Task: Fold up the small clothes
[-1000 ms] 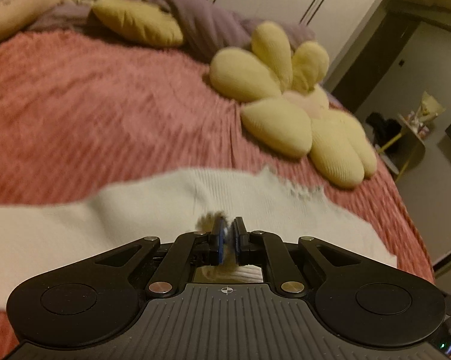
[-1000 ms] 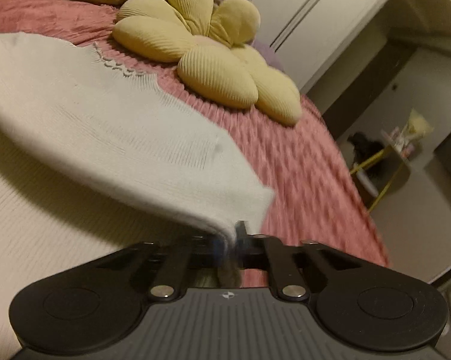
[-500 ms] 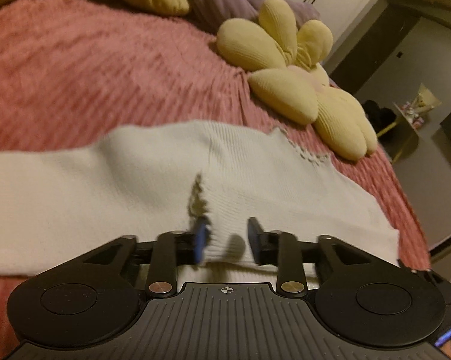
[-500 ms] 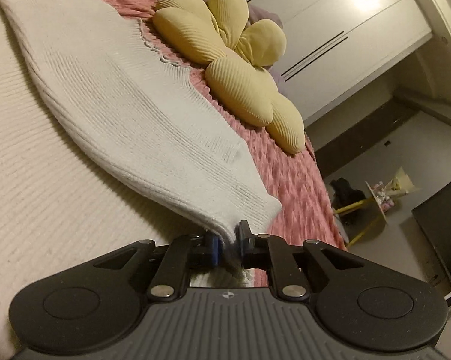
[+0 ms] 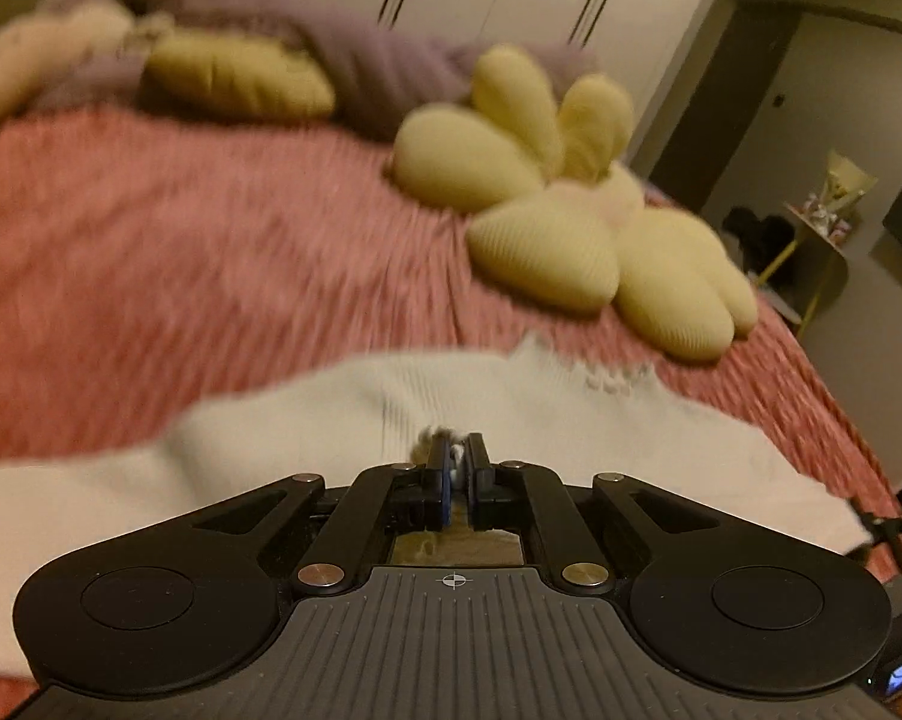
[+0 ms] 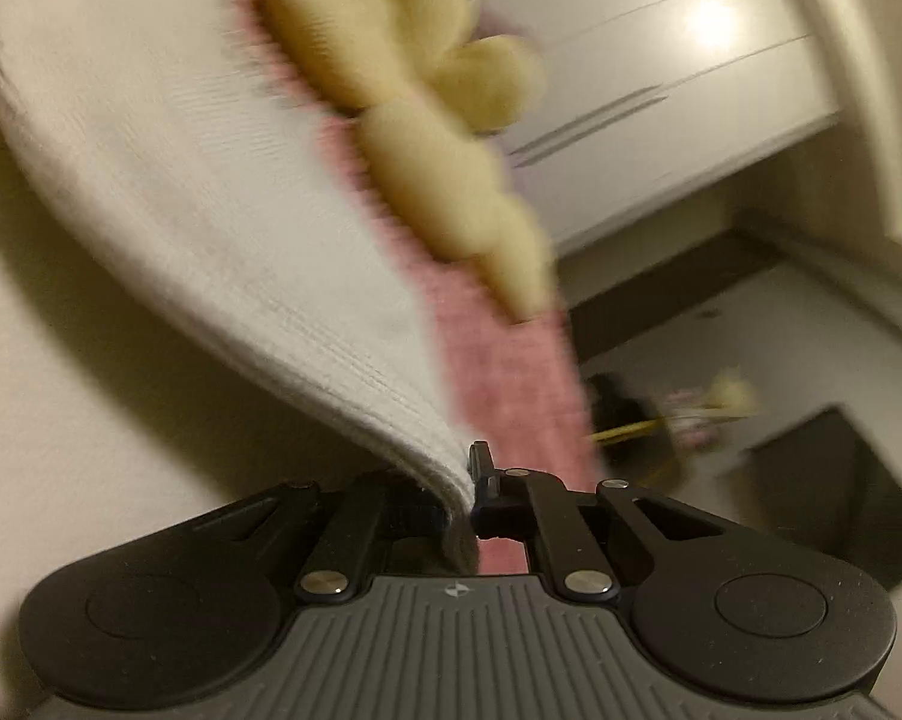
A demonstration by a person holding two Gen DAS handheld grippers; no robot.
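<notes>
Where it gaped half a second ago, the left tool [image 5: 457, 456] has reclamped the white knit garment [image 5: 271, 456]; the right tool [image 6: 472, 480] stays clamped too.

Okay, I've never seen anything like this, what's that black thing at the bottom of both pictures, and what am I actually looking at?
That black shape is a hand-held gripper: a person carries one in each hand, and a wide-angle camera on each looks forward along its two fingers. One picture comes from the left gripper, the other from the right gripper. Both look over a bed with a pink bedspread. On it lie a cream knitted garment and a yellow flower-shaped cushion. Each gripper is shut on a bit of that garment, and in the right view a fold of it hangs lifted above the layer beneath. Both pictures are blurred.
</notes>
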